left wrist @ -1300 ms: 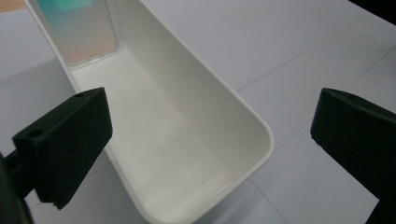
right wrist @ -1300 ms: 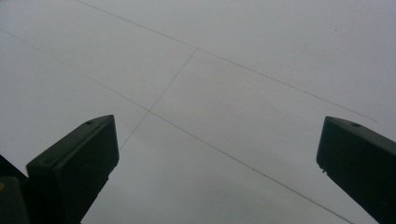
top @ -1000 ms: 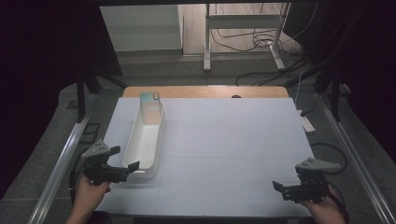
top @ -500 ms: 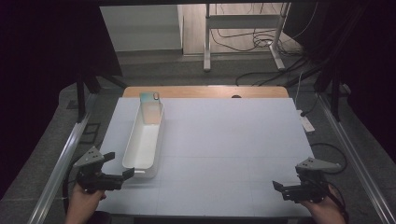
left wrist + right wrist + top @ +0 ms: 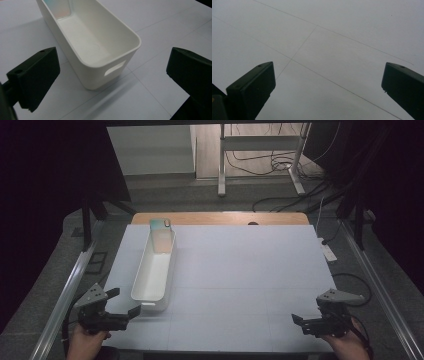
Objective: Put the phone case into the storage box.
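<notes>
Long white bin [image 5: 154, 270] sat on the left half of the table [image 5: 240, 270], lying lengthwise from near to far, its near short end close to the table's near-left corner. A pale teal card-like item [image 5: 161, 232] stood inside against the far end wall; a small round object [image 5: 167, 223] showed at its top, too small to identify. Rest of the bin's floor was bare white. The near end wall had a slot handle cutout [image 5: 115, 68].

Left gripper [image 5: 124, 303] hovered at the near-left corner, just left of and nearer than the bin's near end, fingers [image 5: 37, 76] wide apart, gripping nothing. In the left gripper view the bin's near end sat between the two fingers but farther off, not touched by either.

Right gripper [image 5: 298, 322] was at the near-right corner, well apart from the bin, fingers [image 5: 252, 88] spread apart, nothing between them. Right gripper view looked down on plain white table surface with thin seam lines crossing it.

A hand [image 5: 87, 345] held the left gripper from the near edge; another hand [image 5: 347, 347] held the right one.
</notes>
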A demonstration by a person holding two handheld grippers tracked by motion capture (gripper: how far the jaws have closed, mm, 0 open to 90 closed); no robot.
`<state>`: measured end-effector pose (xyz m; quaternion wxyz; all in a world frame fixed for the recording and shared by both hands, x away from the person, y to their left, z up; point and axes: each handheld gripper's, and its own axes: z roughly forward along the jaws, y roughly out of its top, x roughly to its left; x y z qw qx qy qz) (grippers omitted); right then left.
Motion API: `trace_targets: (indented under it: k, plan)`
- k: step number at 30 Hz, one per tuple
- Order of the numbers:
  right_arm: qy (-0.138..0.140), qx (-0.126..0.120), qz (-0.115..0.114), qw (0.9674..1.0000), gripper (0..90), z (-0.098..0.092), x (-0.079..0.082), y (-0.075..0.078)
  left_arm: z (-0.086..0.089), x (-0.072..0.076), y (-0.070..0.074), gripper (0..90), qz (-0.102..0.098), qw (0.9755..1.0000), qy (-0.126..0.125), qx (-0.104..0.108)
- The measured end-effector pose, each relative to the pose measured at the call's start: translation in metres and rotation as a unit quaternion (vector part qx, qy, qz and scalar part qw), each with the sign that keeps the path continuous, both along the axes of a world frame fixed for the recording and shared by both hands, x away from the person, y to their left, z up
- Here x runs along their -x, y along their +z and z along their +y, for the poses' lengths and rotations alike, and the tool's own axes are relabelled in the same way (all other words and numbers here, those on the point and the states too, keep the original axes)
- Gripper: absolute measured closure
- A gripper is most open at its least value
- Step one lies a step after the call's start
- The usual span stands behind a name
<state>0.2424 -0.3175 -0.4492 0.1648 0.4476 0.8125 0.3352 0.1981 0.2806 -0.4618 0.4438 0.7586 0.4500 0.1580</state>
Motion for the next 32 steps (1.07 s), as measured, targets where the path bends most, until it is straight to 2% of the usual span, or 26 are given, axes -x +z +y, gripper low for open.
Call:
trace_targets:
  k: [15,24,32]
  plan:
    - [0.000,0.000,0.001,1.0000,0.0,0.000,0.000,0.000,0.001,0.009,-0.002,0.0,0.001,1.0000,-0.001,-0.002]
    - [-0.001,0.000,0.001,1.0000,0.0,0.000,0.000,0.000,0.005,0.014,-0.003,0.0,-0.006,1.0000,-0.001,0.006]
    - [0.000,0.005,0.001,1.0000,0.0,0.001,0.000,0.000,0.005,0.012,-0.004,0.0,-0.002,0.9999,-0.001,0.011]
